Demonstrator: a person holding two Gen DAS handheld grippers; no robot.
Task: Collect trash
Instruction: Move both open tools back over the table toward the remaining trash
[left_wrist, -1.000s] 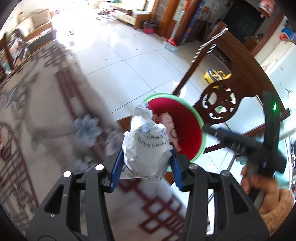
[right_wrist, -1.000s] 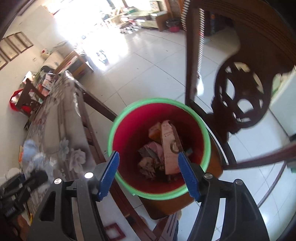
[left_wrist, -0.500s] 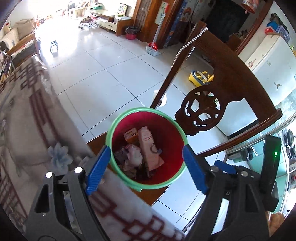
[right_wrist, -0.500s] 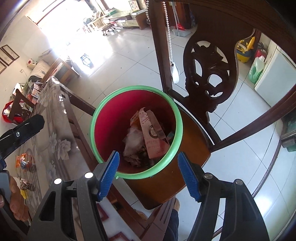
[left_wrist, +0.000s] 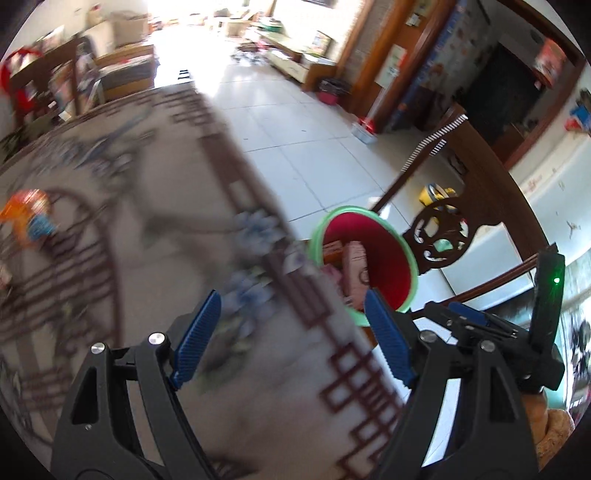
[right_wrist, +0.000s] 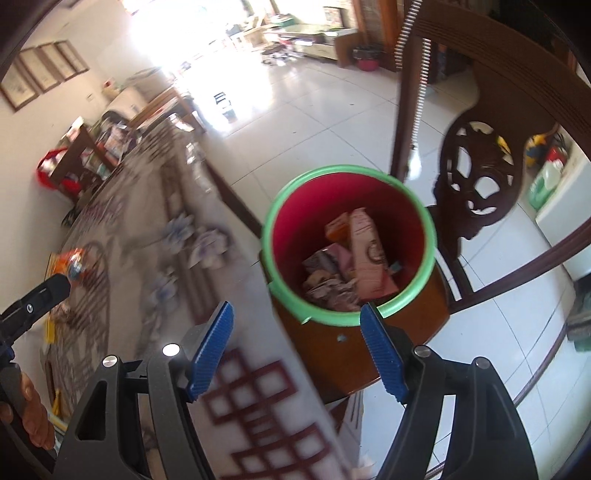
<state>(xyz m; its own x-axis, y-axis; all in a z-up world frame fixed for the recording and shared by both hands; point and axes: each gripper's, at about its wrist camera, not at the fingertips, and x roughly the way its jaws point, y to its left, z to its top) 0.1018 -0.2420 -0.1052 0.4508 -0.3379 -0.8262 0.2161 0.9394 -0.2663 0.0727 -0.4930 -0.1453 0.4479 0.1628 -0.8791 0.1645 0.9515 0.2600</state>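
Observation:
A red bin (left_wrist: 386, 258) with a green rim stands on a wooden chair seat beside the table. Crumpled paper and cartons (right_wrist: 364, 258) lie inside the bin (right_wrist: 314, 206). My left gripper (left_wrist: 291, 299) is open with nothing between its blue pads, and hangs over the patterned tablecloth (left_wrist: 147, 266) left of the bin. My right gripper (right_wrist: 295, 310) is near the table edge, its jaws opening with nothing between them, and the bin lies just ahead of it to the right. An orange wrapper (left_wrist: 26, 210) lies blurred on the table; the right wrist view shows the wrapper (right_wrist: 75, 260) too.
A carved dark wooden chair back (right_wrist: 480, 177) rises behind the bin. White tiled floor (left_wrist: 295, 122) stretches beyond the table. A hand (right_wrist: 26, 417) on the left tool's handle shows at the left edge. Shelves and furniture line the far walls.
The left gripper let go of a crumpled paper over the bin and opened. It then swung back left over the table. The right gripper drew back from above the bin and its jaws widened.

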